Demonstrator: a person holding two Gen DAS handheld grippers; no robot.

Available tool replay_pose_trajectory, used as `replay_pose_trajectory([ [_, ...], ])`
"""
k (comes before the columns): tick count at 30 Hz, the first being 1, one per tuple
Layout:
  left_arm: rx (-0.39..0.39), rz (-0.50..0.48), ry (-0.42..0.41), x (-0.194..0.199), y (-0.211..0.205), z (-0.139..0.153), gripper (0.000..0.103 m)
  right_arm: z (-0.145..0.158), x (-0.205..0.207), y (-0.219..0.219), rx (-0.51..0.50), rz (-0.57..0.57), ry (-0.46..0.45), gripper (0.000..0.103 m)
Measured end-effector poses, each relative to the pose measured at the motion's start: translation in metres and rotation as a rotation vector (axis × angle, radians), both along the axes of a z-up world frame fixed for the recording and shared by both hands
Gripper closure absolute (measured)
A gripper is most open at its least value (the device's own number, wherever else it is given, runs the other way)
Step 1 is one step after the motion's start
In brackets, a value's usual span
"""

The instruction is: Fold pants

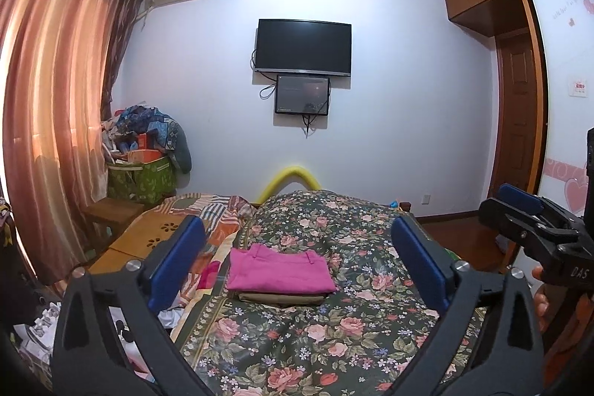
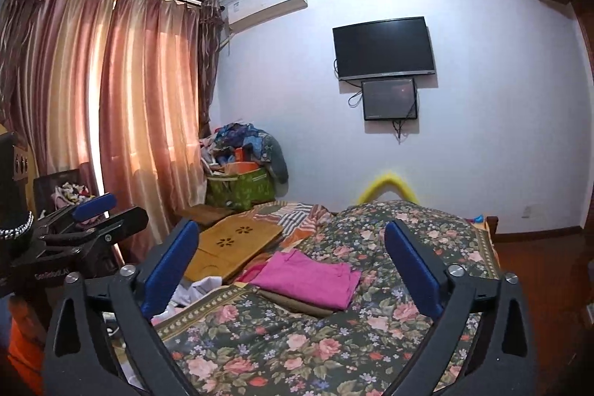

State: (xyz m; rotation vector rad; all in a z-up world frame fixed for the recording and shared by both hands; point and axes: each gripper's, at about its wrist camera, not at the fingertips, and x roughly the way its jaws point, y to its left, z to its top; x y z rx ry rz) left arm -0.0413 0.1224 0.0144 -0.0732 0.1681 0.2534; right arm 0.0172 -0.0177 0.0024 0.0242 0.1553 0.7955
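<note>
— On the bed (image 1: pixel 304 340), where are the pants?
— Pink pants (image 1: pixel 279 270) lie folded atop a tan garment (image 1: pixel 282 298), well ahead of both grippers.
— Jaws?
— Left gripper (image 1: pixel 297 264) and right gripper (image 2: pixel 291 270) both stand wide apart, holding nothing.
— Step?
— Folding looks done; next probably means fetching another pair or stopping.

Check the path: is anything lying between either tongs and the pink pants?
Nothing visible. Both the left tongs and right tongs are open, with only bare floral bedspread before the folded pink pants.
</note>
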Motion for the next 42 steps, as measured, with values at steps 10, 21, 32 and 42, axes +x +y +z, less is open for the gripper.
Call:
replay_pose_trajectory([
  [10, -0.018, -0.003, 0.013, 0.003, 0.003, -0.006, 0.0, -0.001, -0.005, 0.0, -0.015, -0.028, -0.013, 0.001],
  [21, -0.017, -0.009, 0.021, 0.005, 0.001, -0.009, 0.0, -0.001, -0.007, -0.004, -0.024, -0.032, -0.004, 0.001],
  [32, -0.028, -0.018, 0.026, 0.008, 0.006, -0.011, 0.0, 0.0, -0.004, -0.006, -0.027, -0.039, 0.008, 0.001],
  [42, -0.03, -0.024, 0.028, 0.009, 0.006, -0.013, 0.0, 0.0, -0.002, -0.007, -0.031, -0.039, 0.015, 0.001],
])
